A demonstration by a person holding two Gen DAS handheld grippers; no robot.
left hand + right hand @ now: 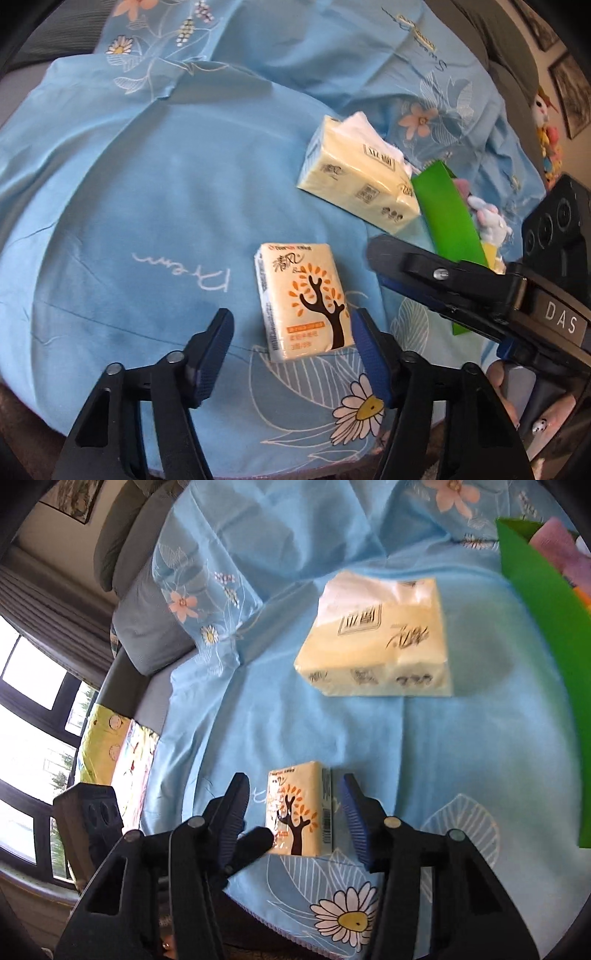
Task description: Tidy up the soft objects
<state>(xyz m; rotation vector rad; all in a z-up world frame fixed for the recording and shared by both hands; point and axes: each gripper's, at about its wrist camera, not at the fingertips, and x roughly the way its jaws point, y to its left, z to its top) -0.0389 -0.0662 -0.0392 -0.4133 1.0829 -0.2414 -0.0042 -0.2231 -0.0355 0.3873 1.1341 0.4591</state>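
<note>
A small tissue pack with a tree print (303, 299) lies on the light blue floral sheet (147, 184). My left gripper (291, 332) is open just in front of it, the pack between the fingertips. A larger pale yellow tissue pack (356, 173) lies farther back beside a green box (448, 221) that holds plush toys. In the right wrist view the small pack (299, 814) sits between the open fingers of my right gripper (295, 805). The large pack (376, 638) and the green box (546, 635) lie beyond. The right gripper also shows in the left wrist view (424, 269).
The sheet covers a bed or sofa with grey cushions (147, 627) at the back. A window (33, 701) and a yellow printed cloth (107, 746) are at the left. Framed pictures (569, 92) and plush toys (546, 140) are on the right.
</note>
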